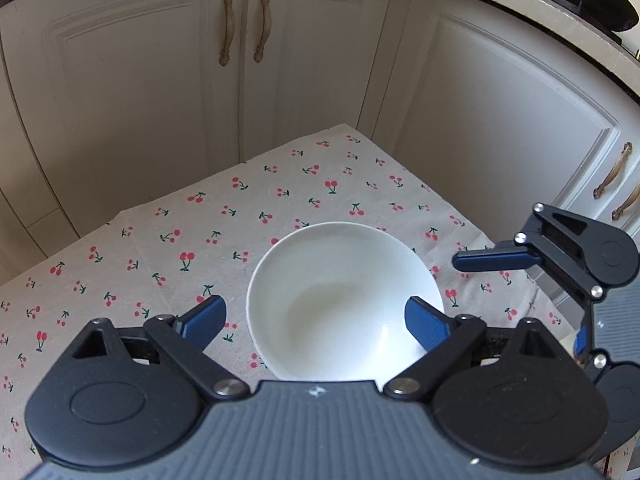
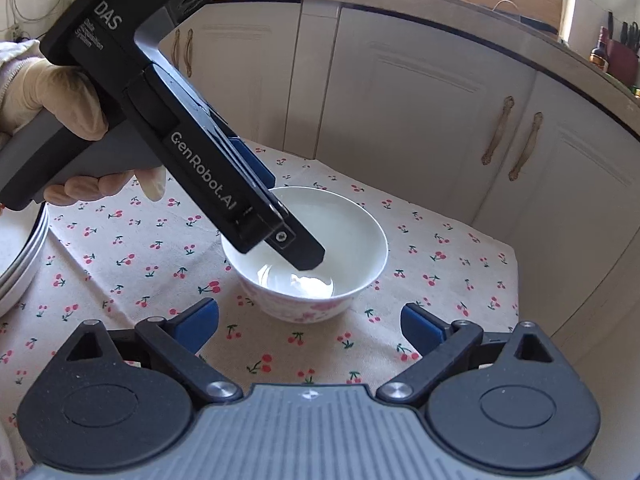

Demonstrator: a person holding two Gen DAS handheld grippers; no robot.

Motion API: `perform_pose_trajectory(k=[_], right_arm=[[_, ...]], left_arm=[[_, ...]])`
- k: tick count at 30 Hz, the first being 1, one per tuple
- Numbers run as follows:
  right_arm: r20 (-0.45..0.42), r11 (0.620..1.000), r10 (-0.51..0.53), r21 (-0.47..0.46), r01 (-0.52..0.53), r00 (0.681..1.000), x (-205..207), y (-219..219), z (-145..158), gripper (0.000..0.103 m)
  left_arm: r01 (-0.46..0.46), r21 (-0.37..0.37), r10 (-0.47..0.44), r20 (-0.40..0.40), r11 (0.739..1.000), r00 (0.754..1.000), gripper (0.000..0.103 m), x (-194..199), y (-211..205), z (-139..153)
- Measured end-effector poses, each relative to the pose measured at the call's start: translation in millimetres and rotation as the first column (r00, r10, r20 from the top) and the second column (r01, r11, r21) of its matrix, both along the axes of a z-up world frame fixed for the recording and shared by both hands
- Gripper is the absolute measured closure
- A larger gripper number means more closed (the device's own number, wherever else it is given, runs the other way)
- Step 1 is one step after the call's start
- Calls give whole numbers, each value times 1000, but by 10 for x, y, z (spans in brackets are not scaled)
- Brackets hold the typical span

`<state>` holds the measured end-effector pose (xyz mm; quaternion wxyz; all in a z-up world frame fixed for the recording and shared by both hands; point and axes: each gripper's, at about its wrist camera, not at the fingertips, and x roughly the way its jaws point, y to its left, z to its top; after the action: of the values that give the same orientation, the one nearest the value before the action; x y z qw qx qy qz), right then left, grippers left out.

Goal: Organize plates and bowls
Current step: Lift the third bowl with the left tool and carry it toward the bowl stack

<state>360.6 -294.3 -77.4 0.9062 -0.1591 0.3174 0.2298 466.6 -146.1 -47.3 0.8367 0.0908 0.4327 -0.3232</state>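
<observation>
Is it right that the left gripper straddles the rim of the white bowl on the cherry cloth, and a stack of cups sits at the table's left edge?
Nearly. The left gripper does straddle the rim of the white bowl on the cherry cloth. But the right wrist view shows a stack of plates, not cups, at the left edge.

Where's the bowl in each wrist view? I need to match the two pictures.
Left wrist: bowl low centre, straddled by the left gripper, one finger inside.
Right wrist: bowl at centre, beyond the right gripper.
Shared landmark: cherry tablecloth.
</observation>
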Motion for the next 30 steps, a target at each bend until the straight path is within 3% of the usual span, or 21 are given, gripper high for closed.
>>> perform_pose_trajectory(k=[10, 30], right_arm=[[2, 1000, 12, -1, -12, 1000, 120, 59, -57, 14], [2, 1000, 9, 10, -9, 1000, 130, 66, -50, 15]], left_arm=[[29, 0, -29, -11, 1000, 1000, 15, 16, -33, -37], [65, -14, -65, -13, 998, 998, 17, 48, -80, -70]])
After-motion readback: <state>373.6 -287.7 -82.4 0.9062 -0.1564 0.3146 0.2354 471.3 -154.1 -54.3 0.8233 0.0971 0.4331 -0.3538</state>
